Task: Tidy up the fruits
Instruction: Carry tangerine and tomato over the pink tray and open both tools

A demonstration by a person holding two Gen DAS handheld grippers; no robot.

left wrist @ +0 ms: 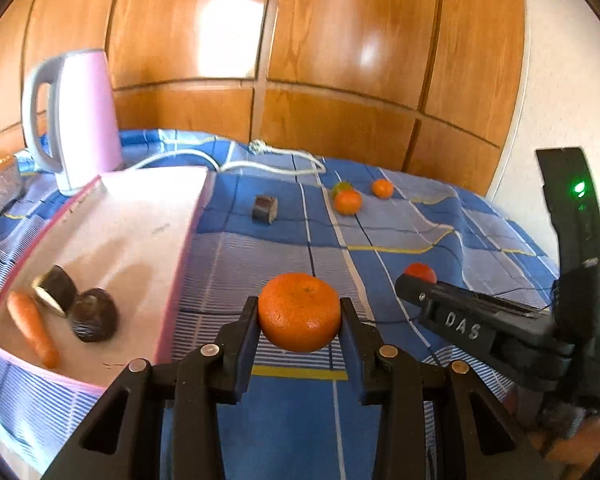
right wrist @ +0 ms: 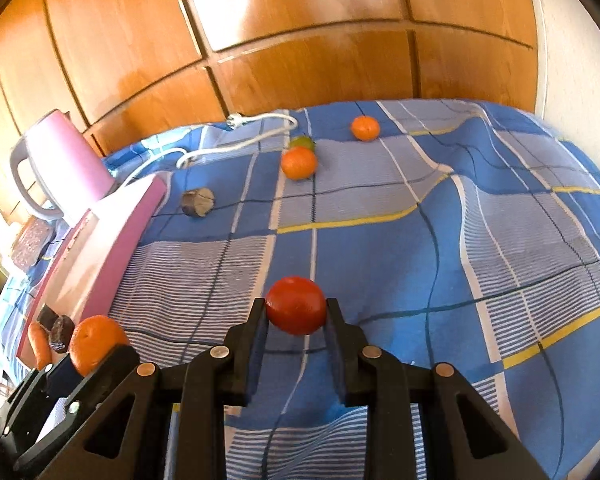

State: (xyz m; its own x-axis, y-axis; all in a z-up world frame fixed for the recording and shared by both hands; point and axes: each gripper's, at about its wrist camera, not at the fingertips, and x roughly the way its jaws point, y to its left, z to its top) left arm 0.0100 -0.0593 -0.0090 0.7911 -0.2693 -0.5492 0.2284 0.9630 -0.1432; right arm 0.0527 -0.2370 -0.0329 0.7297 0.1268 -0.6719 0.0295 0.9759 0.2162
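My left gripper (left wrist: 300, 314) is shut on an orange tangerine (left wrist: 299, 310), held above the blue checked cloth just right of a pink tray (left wrist: 140, 216). In the tray lie a carrot (left wrist: 32, 326) and two dark cut pieces (left wrist: 94, 314). My right gripper (right wrist: 296, 312) is shut on a red tomato (right wrist: 296, 305); from the left wrist view it enters at the right with the tomato (left wrist: 420, 272) at its tip. Farther back on the cloth lie two tangerines (right wrist: 299, 163) (right wrist: 365, 127), a greenish fruit (right wrist: 302, 143) and a dark cut piece (right wrist: 198, 201).
A pink kettle (left wrist: 82, 116) with a grey handle stands behind the tray, its white cord (left wrist: 276, 160) trailing along the back of the cloth. Wooden cabinet doors (left wrist: 300, 40) close off the far side. A dark textured block (right wrist: 32, 242) lies left of the tray.
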